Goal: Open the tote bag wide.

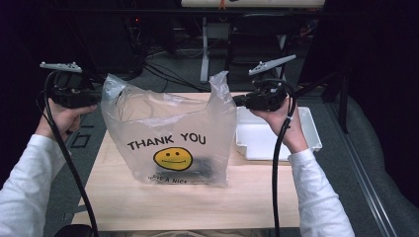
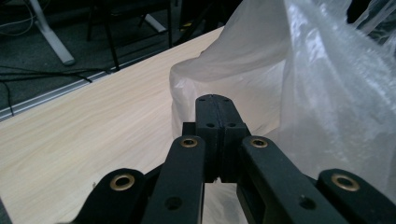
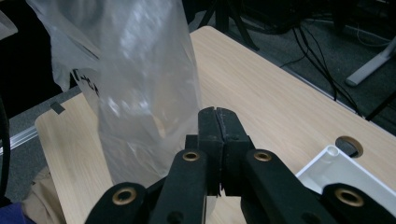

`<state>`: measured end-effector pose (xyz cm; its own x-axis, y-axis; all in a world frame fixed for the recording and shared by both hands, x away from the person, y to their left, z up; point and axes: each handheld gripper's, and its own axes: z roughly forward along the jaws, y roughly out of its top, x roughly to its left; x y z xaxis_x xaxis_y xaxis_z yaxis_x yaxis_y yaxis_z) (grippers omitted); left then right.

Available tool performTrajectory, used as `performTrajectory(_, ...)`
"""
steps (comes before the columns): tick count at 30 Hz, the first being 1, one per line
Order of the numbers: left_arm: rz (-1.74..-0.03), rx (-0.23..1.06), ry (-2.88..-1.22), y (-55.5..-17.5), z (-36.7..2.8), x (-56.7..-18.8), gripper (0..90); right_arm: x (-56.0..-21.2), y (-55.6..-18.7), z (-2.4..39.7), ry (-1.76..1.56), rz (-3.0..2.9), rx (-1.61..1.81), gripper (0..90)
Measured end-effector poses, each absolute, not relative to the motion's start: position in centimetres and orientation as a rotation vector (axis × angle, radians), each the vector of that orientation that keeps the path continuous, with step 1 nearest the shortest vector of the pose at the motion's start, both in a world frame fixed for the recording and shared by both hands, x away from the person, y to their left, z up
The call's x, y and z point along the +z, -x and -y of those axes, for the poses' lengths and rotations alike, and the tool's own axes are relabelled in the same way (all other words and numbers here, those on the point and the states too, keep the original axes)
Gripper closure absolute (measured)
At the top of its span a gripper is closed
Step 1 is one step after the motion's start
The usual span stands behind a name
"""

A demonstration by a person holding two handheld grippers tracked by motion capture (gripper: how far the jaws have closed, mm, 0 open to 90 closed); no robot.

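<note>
The left tongs (image 1: 101,97) are pinched tight on the left handle of the bag (image 1: 170,133); in the left gripper view the two black jaws meet with no gap, tongs (image 2: 216,100) against thin plastic of the bag (image 2: 327,93). The right tongs (image 1: 236,101) are likewise closed flat on the right handle, and the right gripper view shows those tongs (image 3: 217,112) pressed together with the bag (image 3: 140,79) just beside and behind them. How much film sits between either pair of jaws is hard to make out.

The bag hangs stretched between the two tongs at the middle of the surface (image 1: 188,202), mouth up, its bottom resting on or just above the wood; I cannot tell which. It bears "THANK YOU" and a yellow smiley. A dark thing (image 1: 200,165) lies inside near the bottom, blurred by the plastic. The lower print line is partly unreadable.

A white tray (image 1: 252,138) sits on the surface to the right of the bag, partly behind the right hand (image 1: 276,116). The left hand (image 1: 62,118) is off the surface's left edge. The room behind is dark, with cables on the floor and table legs.
</note>
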<state>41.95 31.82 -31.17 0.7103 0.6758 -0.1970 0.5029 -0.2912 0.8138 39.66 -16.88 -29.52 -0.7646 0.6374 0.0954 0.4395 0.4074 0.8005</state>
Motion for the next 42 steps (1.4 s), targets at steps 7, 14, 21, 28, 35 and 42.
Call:
performTrajectory(7, -0.866, 0.209, -1.953, -41.8, -31.5, -30.4, 90.0, -28.5, -39.4, 16.1, -0.899, -2.456, 1.306, 89.5)
performTrajectory(14, -0.845, 0.148, -1.993, -42.2, -30.4, -31.2, 90.0, -29.8, -39.8, 14.3, -0.873, -2.548, 1.274, 89.5)
performTrajectory(21, -0.853, 0.090, -2.048, -42.6, -29.3, -33.0, 90.0, -31.8, -40.4, 13.1, -0.876, -2.609, 1.219, 89.5)
performTrajectory(28, -0.890, 0.063, -2.106, -42.6, -28.6, -35.4, 90.0, -34.4, -40.8, 12.3, -0.906, -2.677, 1.148, 89.5)
performTrajectory(35, -0.917, 0.037, -2.109, -42.4, -28.8, -37.1, 90.0, -36.6, -40.9, 12.1, -0.925, -2.715, 1.119, 89.5)
performTrajectory(42, -0.926, 0.034, -2.079, -42.2, -29.2, -36.8, 90.0, -32.1, -39.2, 13.3, -0.872, -2.603, 1.282, 89.4)
